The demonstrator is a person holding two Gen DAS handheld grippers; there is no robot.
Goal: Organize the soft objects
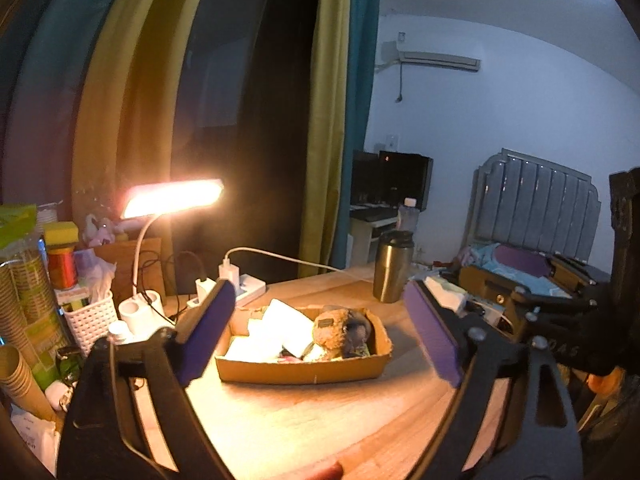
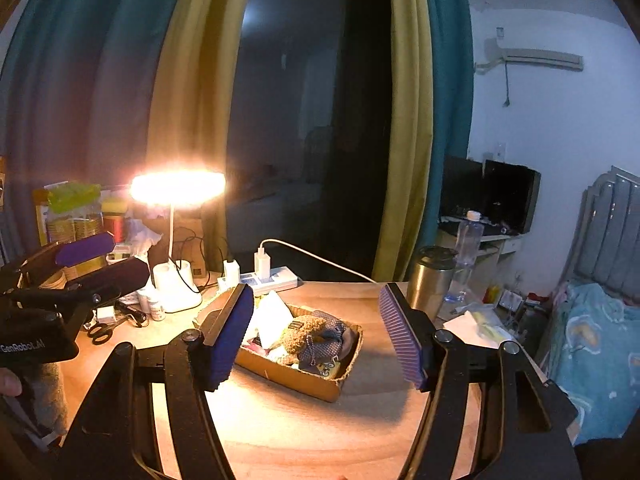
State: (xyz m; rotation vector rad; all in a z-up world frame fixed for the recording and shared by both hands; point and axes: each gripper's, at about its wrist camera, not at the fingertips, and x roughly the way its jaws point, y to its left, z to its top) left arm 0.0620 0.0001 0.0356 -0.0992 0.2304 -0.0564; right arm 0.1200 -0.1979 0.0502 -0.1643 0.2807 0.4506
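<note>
Soft toys, two, in one cardboard tray (image 1: 304, 372) beside white packets; both grippers' jaws wide apart, empty.

At frame centre, the right gripper (image 2: 320, 336) stood wide open above a cardboard tray (image 2: 298, 378) holding a plush toy (image 2: 304, 334), the lit lamp (image 2: 178, 186) upper left.

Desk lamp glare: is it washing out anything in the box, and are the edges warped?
Left wrist view: desk lamp bleaches the white items in the cardboard box; plush toy readable. Right wrist view: lamp head blown out, curtains bow from fisheye.
</note>
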